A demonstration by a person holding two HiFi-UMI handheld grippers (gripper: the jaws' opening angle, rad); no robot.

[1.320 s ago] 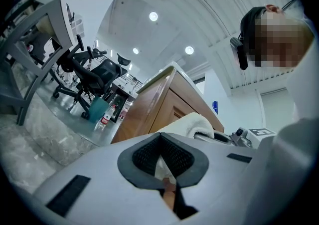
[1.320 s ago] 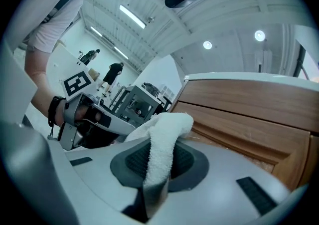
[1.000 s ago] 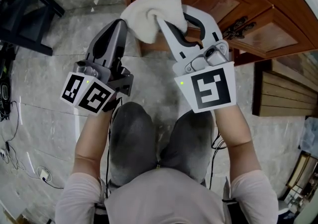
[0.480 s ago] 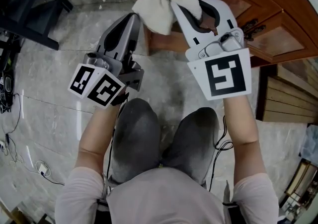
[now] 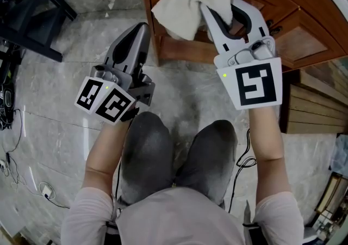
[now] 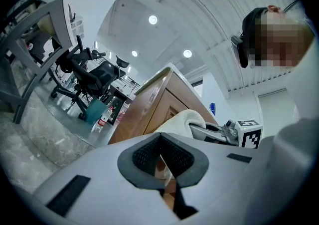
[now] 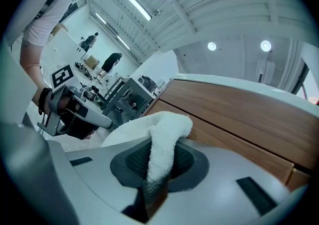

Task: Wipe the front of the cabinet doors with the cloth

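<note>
In the head view, the right gripper [image 5: 213, 13] is clamping a white cloth [image 5: 187, 5], with the bunched cloth sitting at the left edge of the wooden cabinet door [image 5: 283, 5], near the cabinet's front corner. The left gripper [image 5: 138, 35] is hovering over the marble floor [image 5: 70, 48], just beside that corner and apart from the cloth. Its jaws are pressing together with nothing between them. The person's grey-clad knees [image 5: 179, 151] are showing below both grippers.

In the left gripper view, the left gripper [image 6: 162, 156] is showing its dark pads closing on each other and holding nothing. Past them, the cloth [image 6: 182, 119] is bulging against the side of the cabinet [image 6: 149, 104], and the right gripper [image 6: 214, 131] is reaching in from the right. Office chairs [image 6: 92, 77] are standing far behind on the left.

In the right gripper view, the right gripper [image 7: 157, 169] is pinching a fold of the cloth [image 7: 164, 139] between its pads, and the rest is spilling forward onto the wooden cabinet front [image 7: 234, 114]. The left gripper [image 7: 75, 112] is showing at the left, clear of the cloth.
</note>
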